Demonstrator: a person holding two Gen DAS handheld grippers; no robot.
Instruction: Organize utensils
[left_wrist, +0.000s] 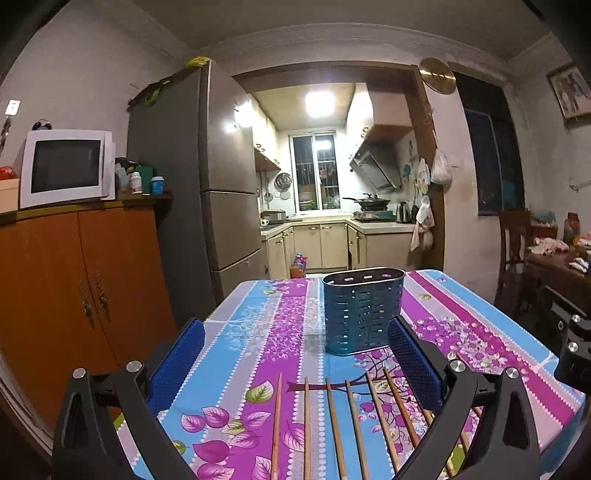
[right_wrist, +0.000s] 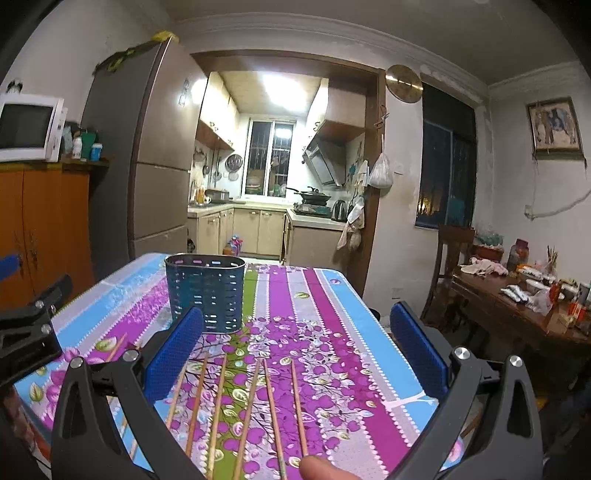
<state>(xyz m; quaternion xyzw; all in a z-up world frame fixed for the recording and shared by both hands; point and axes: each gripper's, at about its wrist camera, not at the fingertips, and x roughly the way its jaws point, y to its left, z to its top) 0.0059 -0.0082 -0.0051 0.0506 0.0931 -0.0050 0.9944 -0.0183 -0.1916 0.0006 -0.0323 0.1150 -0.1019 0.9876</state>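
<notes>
Fingers of both the left gripper (left_wrist: 295, 347) and right gripper (right_wrist: 295, 332) gape wide, holding nothing. Chopsticks (right_wrist: 251, 402) lie just below them, long axes pointing toward the holder (right_wrist: 205, 291) ahead. Neither gripper looks clearly nearer.

You'll find no readable text here: nothing legible on the microwave (left_wrist: 64, 168), the jars (left_wrist: 147, 180) beside it, the framed picture (right_wrist: 554, 127) or the fridge (left_wrist: 192, 173).
</notes>
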